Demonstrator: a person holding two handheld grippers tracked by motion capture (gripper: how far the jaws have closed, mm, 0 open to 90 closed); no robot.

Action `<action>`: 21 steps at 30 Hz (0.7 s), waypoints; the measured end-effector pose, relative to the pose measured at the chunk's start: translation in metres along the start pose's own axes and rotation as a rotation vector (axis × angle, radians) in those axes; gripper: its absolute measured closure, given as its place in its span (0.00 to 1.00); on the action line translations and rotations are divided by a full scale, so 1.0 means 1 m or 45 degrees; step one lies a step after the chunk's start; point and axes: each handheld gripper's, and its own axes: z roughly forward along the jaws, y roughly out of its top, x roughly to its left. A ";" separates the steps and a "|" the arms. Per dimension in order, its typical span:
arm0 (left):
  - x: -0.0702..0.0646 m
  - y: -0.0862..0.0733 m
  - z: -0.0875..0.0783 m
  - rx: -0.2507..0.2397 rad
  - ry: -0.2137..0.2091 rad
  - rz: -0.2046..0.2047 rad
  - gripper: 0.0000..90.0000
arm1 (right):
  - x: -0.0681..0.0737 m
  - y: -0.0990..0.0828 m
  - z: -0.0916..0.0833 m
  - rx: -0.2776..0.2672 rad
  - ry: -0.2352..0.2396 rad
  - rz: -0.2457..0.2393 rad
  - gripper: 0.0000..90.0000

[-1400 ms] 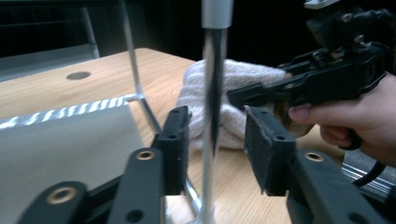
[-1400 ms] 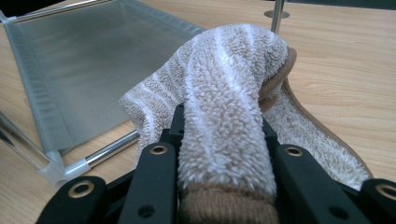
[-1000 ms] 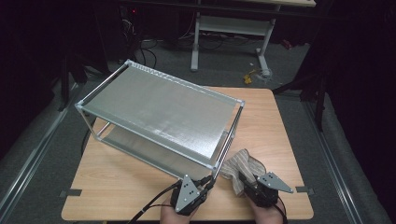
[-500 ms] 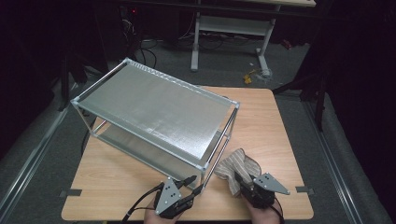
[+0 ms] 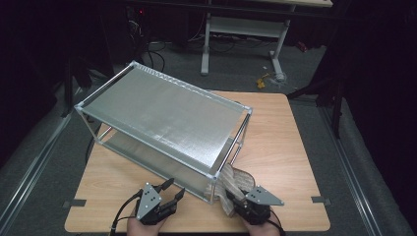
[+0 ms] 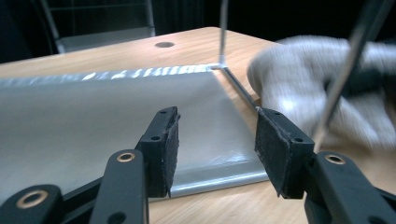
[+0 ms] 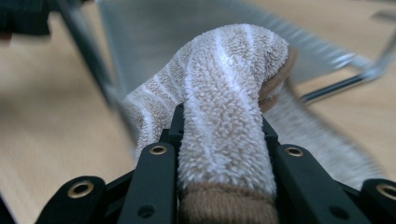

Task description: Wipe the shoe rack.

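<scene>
A two-tier metal rack (image 5: 162,110) stands askew on the wooden table (image 5: 275,137). My left gripper (image 5: 173,188) is at the table's near edge, just left of the rack's near corner post (image 5: 212,189). Its jaws have just been opening and stand open with nothing between them. In the left gripper view that gripper (image 6: 217,140) points at the rack's lower shelf (image 6: 93,107), with the towel (image 6: 299,79) blurred to the right. My right gripper (image 5: 238,199) is shut on a beige and white striped towel (image 5: 235,178) beside that post. The towel (image 7: 233,60) bulges up between the right gripper (image 7: 220,122) jaws.
The rack covers most of the table's left and middle. Bare wood lies along the right side (image 5: 285,162) and the near left corner (image 5: 98,196). Beyond the table are a dark floor and a white desk frame (image 5: 241,29).
My left gripper has drawn away to the left from the rack's near corner post and its jaws have opened. The right gripper has shifted slightly left with the towel.
</scene>
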 end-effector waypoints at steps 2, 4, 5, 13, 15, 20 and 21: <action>0.002 -0.001 0.000 0.002 -0.002 -0.009 0.55 | 0.006 -0.002 0.008 0.054 -0.003 -0.060 0.78; 0.002 -0.001 -0.001 -0.005 0.007 0.002 0.55 | 0.006 -0.003 0.015 0.087 -0.038 -0.101 0.78; 0.002 0.000 -0.002 -0.013 0.008 0.003 0.55 | 0.003 -0.002 0.018 0.097 -0.054 -0.091 0.78; 0.003 0.001 -0.006 -0.038 0.011 -0.003 0.55 | -0.039 0.011 0.039 0.098 -0.237 -0.063 0.78; 0.002 0.001 -0.006 -0.048 0.011 -0.004 0.55 | -0.052 0.015 0.046 0.098 -0.284 -0.047 0.78; 0.000 0.001 -0.006 -0.039 0.000 0.004 0.55 | -0.081 0.021 0.060 0.072 -0.404 -0.007 0.77; 0.000 0.001 -0.005 -0.036 -0.003 0.004 0.55 | -0.086 0.022 0.063 0.084 -0.423 0.016 0.77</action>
